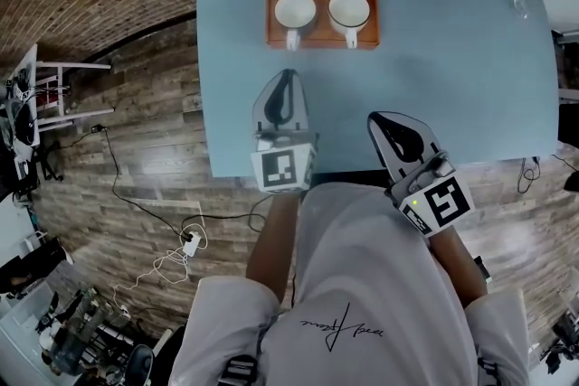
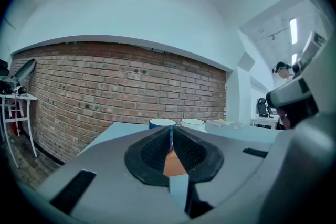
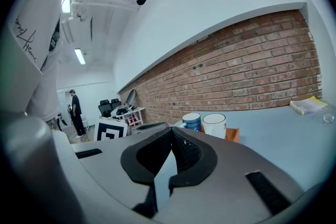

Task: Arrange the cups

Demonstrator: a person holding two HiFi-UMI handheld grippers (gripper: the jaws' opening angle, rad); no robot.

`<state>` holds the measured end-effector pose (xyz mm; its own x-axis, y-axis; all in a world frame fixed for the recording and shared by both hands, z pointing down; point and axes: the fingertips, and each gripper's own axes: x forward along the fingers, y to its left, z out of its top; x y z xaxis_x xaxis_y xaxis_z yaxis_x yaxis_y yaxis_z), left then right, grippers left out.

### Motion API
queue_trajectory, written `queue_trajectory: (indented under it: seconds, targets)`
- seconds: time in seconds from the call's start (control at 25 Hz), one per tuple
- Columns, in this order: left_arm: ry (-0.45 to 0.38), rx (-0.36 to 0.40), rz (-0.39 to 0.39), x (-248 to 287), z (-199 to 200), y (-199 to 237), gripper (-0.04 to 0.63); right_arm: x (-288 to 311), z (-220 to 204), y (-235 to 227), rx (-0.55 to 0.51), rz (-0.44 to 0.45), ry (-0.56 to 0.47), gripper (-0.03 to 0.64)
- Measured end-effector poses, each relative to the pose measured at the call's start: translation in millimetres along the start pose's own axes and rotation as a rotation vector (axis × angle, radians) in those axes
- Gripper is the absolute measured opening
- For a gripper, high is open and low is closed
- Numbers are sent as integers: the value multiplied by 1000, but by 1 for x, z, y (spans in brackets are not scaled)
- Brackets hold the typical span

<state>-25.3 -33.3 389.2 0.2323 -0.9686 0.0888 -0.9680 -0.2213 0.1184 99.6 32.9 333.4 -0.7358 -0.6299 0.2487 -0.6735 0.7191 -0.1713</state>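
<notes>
A pale blue table (image 1: 452,59) stands by a brick wall, and well ahead of us it carries a wooden tray (image 1: 322,42) holding the left cup (image 1: 295,10) and the right cup (image 1: 349,8) side by side, handles toward us. Our left gripper (image 1: 287,79) hangs just short of the tray and our right gripper (image 1: 380,122) sits back near the table's front edge, both clenched on nothing. Going in with the jaws together, we'd likely knock a handle and spin a cup or shove the tray; bare table lies open to the right, while the left edge is nearer.
</notes>
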Motion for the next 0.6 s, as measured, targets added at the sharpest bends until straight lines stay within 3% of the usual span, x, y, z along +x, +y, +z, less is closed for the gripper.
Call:
queue_trajectory:
  seconds: [0.24, 0.6]
  targets:
    - [76, -7, -7, -10, 5, -2, 9, 8, 9, 2, -4, -14, -20, 20]
    - [106, -12, -126, -22, 30, -22, 9, 14, 16, -8, -4, -116, -8, 20]
